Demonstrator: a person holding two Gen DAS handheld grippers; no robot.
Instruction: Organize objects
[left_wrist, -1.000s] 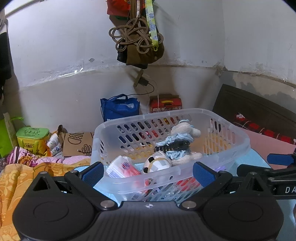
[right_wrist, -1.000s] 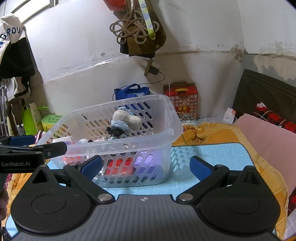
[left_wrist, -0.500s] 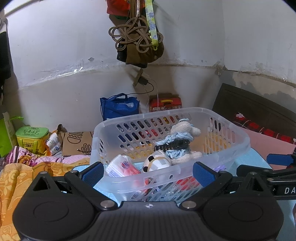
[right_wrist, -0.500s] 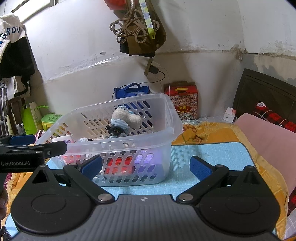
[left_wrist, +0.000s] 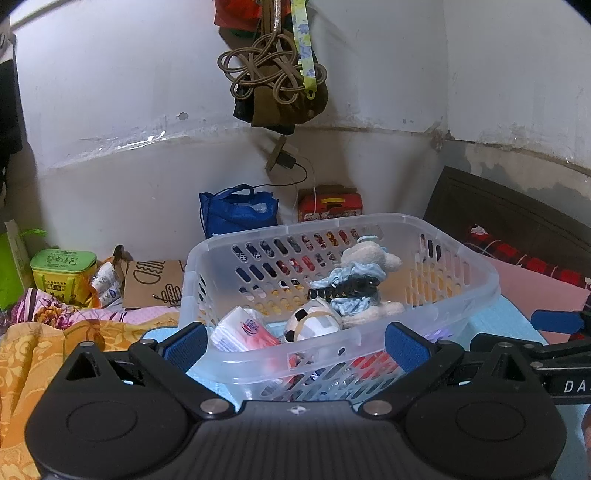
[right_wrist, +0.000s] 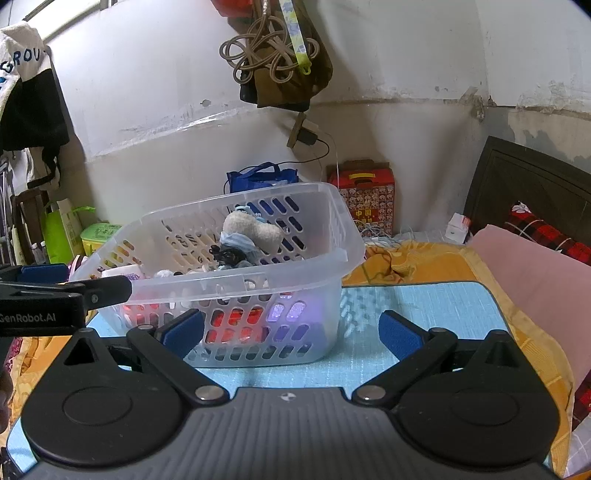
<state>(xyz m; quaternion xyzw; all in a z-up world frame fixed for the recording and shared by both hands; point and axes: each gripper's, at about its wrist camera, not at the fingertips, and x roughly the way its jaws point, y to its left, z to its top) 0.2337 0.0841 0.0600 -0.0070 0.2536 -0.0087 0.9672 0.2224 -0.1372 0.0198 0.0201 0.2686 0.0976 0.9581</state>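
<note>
A clear plastic basket (left_wrist: 472, 295) (right_wrist: 332, 269) stands on a light blue mat (right_wrist: 424, 306). It holds a plush toy (left_wrist: 369, 258) (right_wrist: 247, 229), a black hair claw (left_wrist: 343, 290), a small black-and-white ball (left_wrist: 314, 325) and a tissue pack (left_wrist: 240, 328). My left gripper (left_wrist: 295, 343) is open, its blue pads on either side of the basket's near wall, not touching it. My right gripper (right_wrist: 291, 332) is open too, just in front of the basket's right corner. Each gripper shows at the edge of the other's view.
A blue bag (left_wrist: 236, 214) and a red box (left_wrist: 332, 203) stand against the back wall. A green tin (left_wrist: 62, 269) and a cardboard piece (left_wrist: 151, 284) lie left. Orange bedding (right_wrist: 406, 258), a pink pillow (right_wrist: 535, 273) and a dark headboard (right_wrist: 524, 184) are on the right.
The basket sits slightly higher and farther in both views, as both grippers have drawn back a little. Nothing was taken hold of or let go.
</note>
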